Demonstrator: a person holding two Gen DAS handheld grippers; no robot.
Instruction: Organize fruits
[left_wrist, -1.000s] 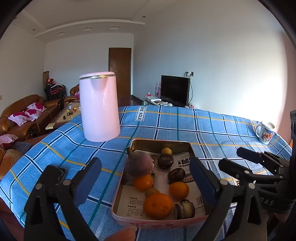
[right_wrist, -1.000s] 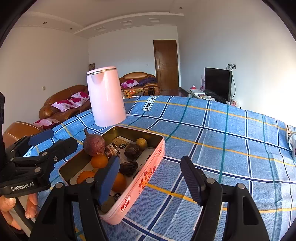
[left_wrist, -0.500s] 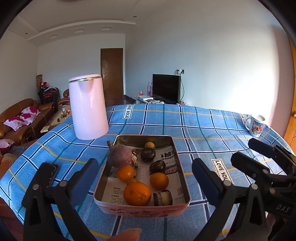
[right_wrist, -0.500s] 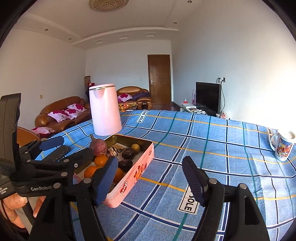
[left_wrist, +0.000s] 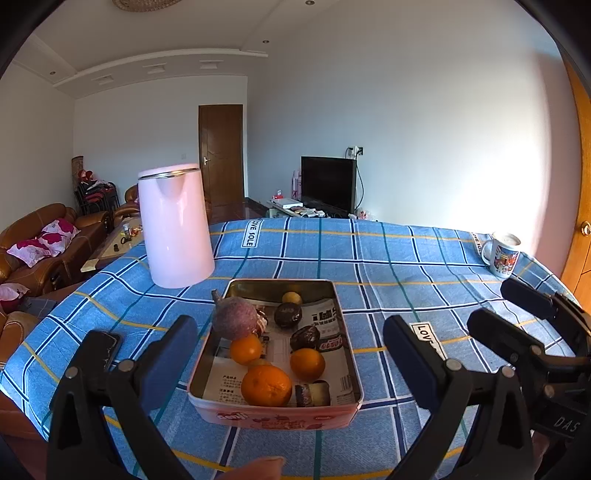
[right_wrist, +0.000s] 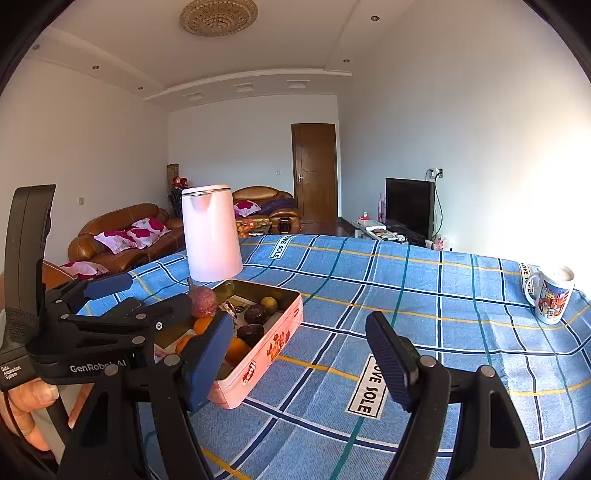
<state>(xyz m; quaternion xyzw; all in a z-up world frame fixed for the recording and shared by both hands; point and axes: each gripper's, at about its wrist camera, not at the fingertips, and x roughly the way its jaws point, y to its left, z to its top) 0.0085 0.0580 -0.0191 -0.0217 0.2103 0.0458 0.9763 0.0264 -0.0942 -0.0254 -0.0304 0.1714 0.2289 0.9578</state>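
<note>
Fruit tin lies just before the kettle. Left tongs and right tongs both gape wide, empty, near the tin.

1. Bright daylight enters from the right, washing out the white wall in glare.
2. Fisheye bending curves the edges; dark vignette fills the corners.
3. Focus is sharp throughout, without motion blur.

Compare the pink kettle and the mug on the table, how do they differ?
The pink kettle is tall and plain; the mug is short with a colourful print. The kettle stands just behind the fruit tin; the mug stands far off near the table's edge. Both stand upright on the blue checked cloth.
</note>
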